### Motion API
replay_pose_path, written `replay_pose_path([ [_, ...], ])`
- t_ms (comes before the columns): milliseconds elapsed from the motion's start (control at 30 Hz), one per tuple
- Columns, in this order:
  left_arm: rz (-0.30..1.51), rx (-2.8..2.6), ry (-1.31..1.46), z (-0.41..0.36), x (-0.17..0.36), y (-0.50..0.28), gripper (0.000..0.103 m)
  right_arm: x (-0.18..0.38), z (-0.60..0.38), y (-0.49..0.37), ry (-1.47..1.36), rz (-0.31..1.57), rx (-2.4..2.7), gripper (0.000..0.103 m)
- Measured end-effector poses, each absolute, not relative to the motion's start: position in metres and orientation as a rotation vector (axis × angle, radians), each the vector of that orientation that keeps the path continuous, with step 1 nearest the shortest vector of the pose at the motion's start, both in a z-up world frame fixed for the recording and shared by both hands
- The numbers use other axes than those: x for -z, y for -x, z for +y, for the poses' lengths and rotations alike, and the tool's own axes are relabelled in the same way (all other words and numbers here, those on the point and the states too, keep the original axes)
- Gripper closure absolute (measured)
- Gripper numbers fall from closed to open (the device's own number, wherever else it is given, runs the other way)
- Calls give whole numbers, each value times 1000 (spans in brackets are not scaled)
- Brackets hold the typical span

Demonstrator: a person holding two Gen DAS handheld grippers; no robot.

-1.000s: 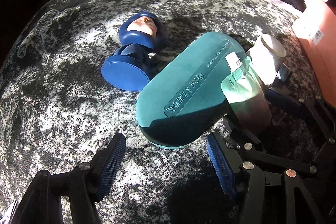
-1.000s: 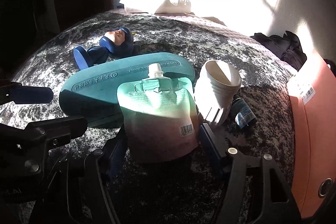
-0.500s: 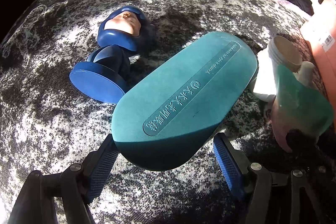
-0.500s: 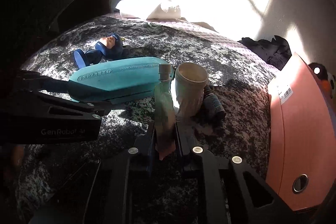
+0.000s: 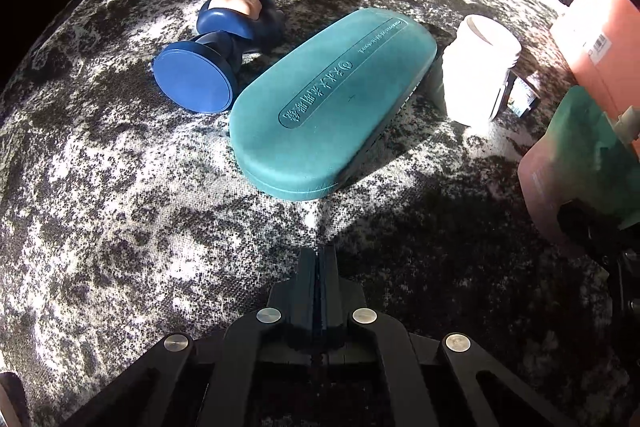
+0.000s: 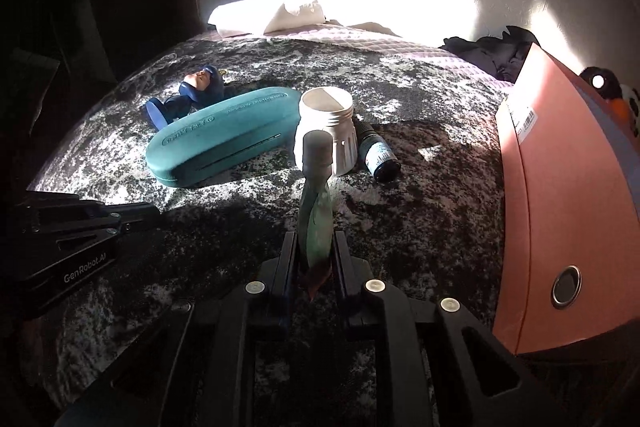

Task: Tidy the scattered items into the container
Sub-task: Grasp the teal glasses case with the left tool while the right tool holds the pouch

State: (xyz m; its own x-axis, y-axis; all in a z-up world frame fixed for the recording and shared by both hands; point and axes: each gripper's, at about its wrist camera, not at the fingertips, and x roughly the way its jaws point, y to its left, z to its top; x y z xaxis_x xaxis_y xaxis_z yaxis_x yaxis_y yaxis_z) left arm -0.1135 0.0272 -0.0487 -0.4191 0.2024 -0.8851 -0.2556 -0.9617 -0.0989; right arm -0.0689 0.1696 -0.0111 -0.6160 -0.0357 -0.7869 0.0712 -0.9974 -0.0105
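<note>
The right gripper (image 6: 315,255) holds a green spouted pouch (image 6: 316,215) edge-on between its two fingers, cap end pointing away from the camera, lifted above the dark mottled bed cover (image 6: 420,195). In the left wrist view the same pouch (image 5: 580,159) hangs at the far right, close to the salmon-pink container (image 5: 600,39).

The left gripper (image 5: 319,267) has its fingers pressed together with nothing between them, hovering just short of the near rounded end of the teal glasses case (image 5: 332,99). The case lies flat on the bed cover, slanting away to the right.

Beside the case's left side lies a blue figurine (image 5: 216,59) on its side, round base toward the camera. At the case's far right end stands a white ribbed jar (image 5: 480,71), open mouth up. Just beside the jar on its right lies a small dark dropper bottle (image 6: 376,151).

The pink container (image 6: 560,187) stands along the right edge of the bed, well apart from the figurine and case. A folded white cloth (image 6: 268,13) lies at the far end of the bed
</note>
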Motion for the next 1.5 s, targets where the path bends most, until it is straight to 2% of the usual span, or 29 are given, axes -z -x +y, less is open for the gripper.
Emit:
replay_pose_path([
  [33, 68, -2435, 1496, 26, 46, 113, 97, 10, 170, 67, -1345, 59, 2770, 86],
  [67, 68, -2443, 1472, 24, 42, 113, 77, 9, 171, 66, -1343, 51, 2767, 86],
  [100, 74, -2465, 1434, 23, 37, 114, 63, 8, 172, 65, -1341, 44, 2765, 86],
  [133, 80, -2485, 1394, 21, 31, 115, 38, 8, 174, 64, -1339, 37, 2762, 86],
  [167, 88, -2490, 1362, 21, 26, 119, 30, 8, 175, 64, -1338, 30, 2760, 86],
  [267, 137, -2439, 1348, 29, 22, 140, 30, 8, 182, 65, -1338, 12, 2760, 86],
  [467, 413, -2395, 1347, 67, 37, 176, 33, 12, 198, 72, -1353, -15, 2761, 86],
  [533, 422, -2391, 1357, 74, 41, 187, 33, 14, 203, 74, -1361, -21, 2761, 86],
  [700, 456, -2316, 1455, 83, 69, 210, 20, 17, 212, 77, -1374, -37, 2757, 86],
  [733, 450, -2311, 1467, 82, 75, 211, 16, 16, 212, 76, -1371, -40, 2757, 86],
  [800, 356, -2317, 1462, 73, 74, 211, 20, 14, 212, 75, -1361, -41, 2759, 86],
  [867, 318, -2331, 1468, 70, 71, 206, 31, 11, 211, 73, -1347, -38, 2761, 86],
  [967, 291, -2360, 1481, 68, 66, 192, 36, 5, 209, 70, -1324, -37, 2761, 86],
  [1500, 130, -2494, 1583, 37, 53, 73, 36, -15, 190, 26, -1274, 32, 2742, 89],
])
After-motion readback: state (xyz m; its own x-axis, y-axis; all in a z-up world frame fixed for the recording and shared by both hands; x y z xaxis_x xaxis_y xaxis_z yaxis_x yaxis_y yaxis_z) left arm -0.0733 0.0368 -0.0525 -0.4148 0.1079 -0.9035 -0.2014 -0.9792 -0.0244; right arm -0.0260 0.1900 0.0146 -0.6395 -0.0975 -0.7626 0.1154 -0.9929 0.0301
